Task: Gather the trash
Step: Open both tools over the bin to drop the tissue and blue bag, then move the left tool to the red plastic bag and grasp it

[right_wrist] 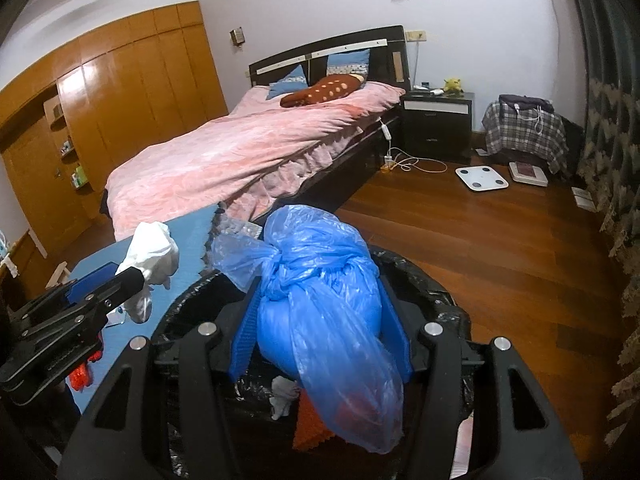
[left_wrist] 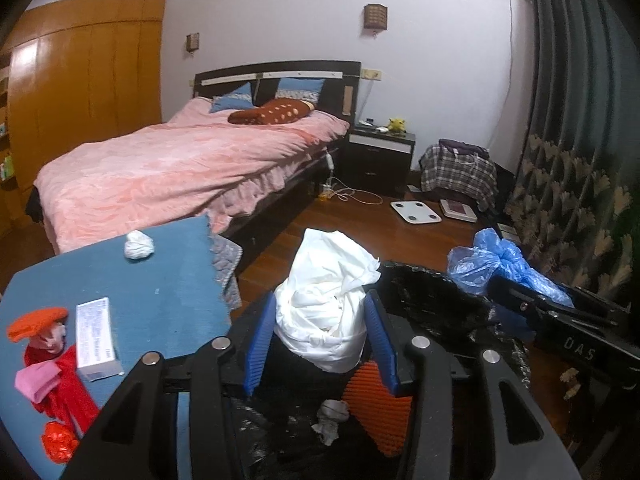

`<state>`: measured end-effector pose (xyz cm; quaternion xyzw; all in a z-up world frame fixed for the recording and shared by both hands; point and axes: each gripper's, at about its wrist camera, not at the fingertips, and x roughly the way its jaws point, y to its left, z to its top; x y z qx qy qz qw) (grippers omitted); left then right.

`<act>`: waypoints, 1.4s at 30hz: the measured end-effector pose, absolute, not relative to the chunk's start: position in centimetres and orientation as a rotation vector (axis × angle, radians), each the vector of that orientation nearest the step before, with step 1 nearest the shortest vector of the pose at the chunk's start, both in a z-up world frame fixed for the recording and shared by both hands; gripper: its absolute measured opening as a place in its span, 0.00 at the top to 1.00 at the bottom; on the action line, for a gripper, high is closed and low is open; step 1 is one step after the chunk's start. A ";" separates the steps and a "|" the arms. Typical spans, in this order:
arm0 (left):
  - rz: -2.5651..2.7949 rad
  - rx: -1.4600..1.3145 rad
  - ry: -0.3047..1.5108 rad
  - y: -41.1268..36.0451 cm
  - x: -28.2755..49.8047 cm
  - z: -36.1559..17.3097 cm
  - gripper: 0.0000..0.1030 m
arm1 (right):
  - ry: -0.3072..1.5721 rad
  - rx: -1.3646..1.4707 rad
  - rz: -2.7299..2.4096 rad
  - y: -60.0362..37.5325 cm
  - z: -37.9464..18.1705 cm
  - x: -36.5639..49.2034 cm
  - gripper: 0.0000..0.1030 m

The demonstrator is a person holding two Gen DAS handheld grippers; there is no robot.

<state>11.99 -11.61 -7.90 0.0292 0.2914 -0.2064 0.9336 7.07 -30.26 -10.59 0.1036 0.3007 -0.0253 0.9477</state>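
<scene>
Taking the black-lined bin (left_wrist: 436, 300) as landmark: the left gripper (left_wrist: 320, 340) clamps a crumpled white wad (left_wrist: 328, 300) at the bin's left rim, bulk upward; the right gripper (right_wrist: 324, 320) clamps a knotted blue bag (right_wrist: 320, 304), long axis along the fingers, directly over the opening. Both seem ready to drop; the rim lies near, the floor beyond is open

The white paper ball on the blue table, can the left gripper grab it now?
Probably not yet. The left gripper is already shut on a white bag over the bin; the paper ball lies apart on the table.
</scene>
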 end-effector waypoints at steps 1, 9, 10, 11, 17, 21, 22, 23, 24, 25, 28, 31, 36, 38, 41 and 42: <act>-0.428 0.059 0.599 -11.5 12.1 -8.0 0.54 | 0.613 0.209 -0.058 -30.4 -10.6 7.1 0.43; -0.414 0.060 0.597 -10.6 11.9 -7.9 0.31 | 0.609 0.204 -0.090 -31.1 -11.1 7.2 0.14; -0.408 0.060 0.594 -10.4 11.8 -7.8 0.30 | 0.603 0.204 -0.092 -30.9 -11.1 7.1 0.13; -0.399 0.062 0.589 -10.0 11.6 -7.7 0.27 | 0.601 0.204 -0.091 -30.8 -11.1 7.0 0.11; -0.350 0.052 0.574 -7.4 11.0 -6.9 0.18 | 0.604 0.208 -0.059 -29.4 -10.7 7.4 0.08; -0.309 0.040 0.565 -5.2 10.6 -6.7 0.17 | 0.601 0.197 -0.022 -27.5 -10.2 7.8 0.07; -0.299 0.038 0.562 -4.7 10.4 -6.7 0.17 | 0.601 0.195 -0.012 -27.1 -10.1 7.9 0.07; -0.289 0.037 0.560 -4.2 10.3 -6.6 0.17 | 0.601 0.190 0.001 -26.3 -10.0 8.1 0.07; -0.275 0.034 0.557 -3.6 10.1 -6.5 0.17 | 0.601 0.188 0.011 -25.9 -9.9 8.2 0.07; -0.261 0.031 0.554 -2.8 9.8 -6.4 0.17 | 0.602 0.185 0.026 -25.2 -9.8 8.3 0.07; -0.219 0.028 0.545 -0.9 9.1 -6.3 0.16 | 0.606 0.172 0.065 -23.1 -9.8 8.6 0.07; -0.173 0.017 0.544 1.5 8.6 -6.2 0.16 | 0.610 0.160 0.108 -20.9 -9.8 8.8 0.07; -0.098 0.004 0.551 5.2 7.8 -6.6 0.16 | 0.619 0.141 0.182 -17.2 -9.7 9.1 0.07; -0.070 0.002 0.556 6.5 7.4 -6.9 0.16 | 0.617 0.132 0.205 -15.9 -9.8 9.1 0.07; -0.020 -0.007 0.567 8.9 6.7 -7.6 0.16 | 0.617 0.128 0.248 -13.9 -9.8 9.1 0.07; -0.009 -0.008 0.568 9.4 6.5 -7.7 0.16 | 0.619 0.126 0.265 -13.1 -9.9 9.1 0.07</act>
